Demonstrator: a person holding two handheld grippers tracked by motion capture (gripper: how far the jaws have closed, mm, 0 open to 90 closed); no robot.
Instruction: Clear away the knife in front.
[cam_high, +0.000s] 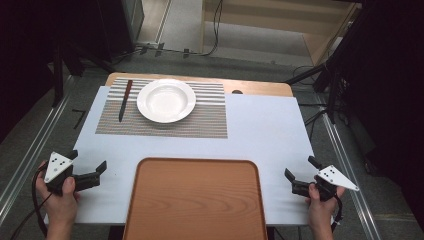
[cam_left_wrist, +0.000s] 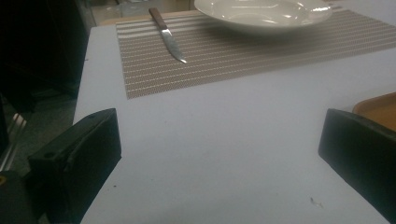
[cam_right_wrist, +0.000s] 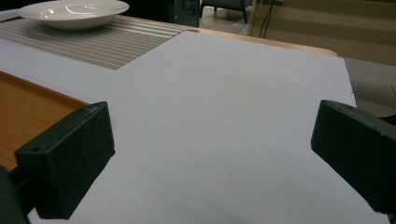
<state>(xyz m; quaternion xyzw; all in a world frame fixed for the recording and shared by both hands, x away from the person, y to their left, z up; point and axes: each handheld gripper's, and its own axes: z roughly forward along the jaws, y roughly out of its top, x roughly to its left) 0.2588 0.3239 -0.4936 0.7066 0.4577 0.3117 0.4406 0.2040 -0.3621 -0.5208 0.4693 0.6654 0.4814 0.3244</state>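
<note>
A white bowl-like plate (cam_high: 166, 100) rests on a striped placemat (cam_high: 165, 120) at the far side of the table. A knife with a dark wooden handle (cam_high: 123, 100) lies on the mat left of the plate, blade toward me. The same plate (cam_left_wrist: 264, 13), knife (cam_left_wrist: 168, 37) and mat (cam_left_wrist: 261, 51) appear ahead in the left gripper view. An empty wooden tray (cam_high: 195, 197) sits at the near edge. My left gripper (cam_high: 89, 166) rests open at the near left, nothing between its jaws. My right gripper (cam_high: 299, 168) is open at the near right; the plate (cam_right_wrist: 74, 13) lies far off.
A pale sheet (cam_high: 265, 135) covers the wooden table (cam_high: 260, 89). Bare sheet lies between the mat and the tray and on the right half. Dark stands and cables (cam_high: 330, 85) flank the table, with floor rails on both sides.
</note>
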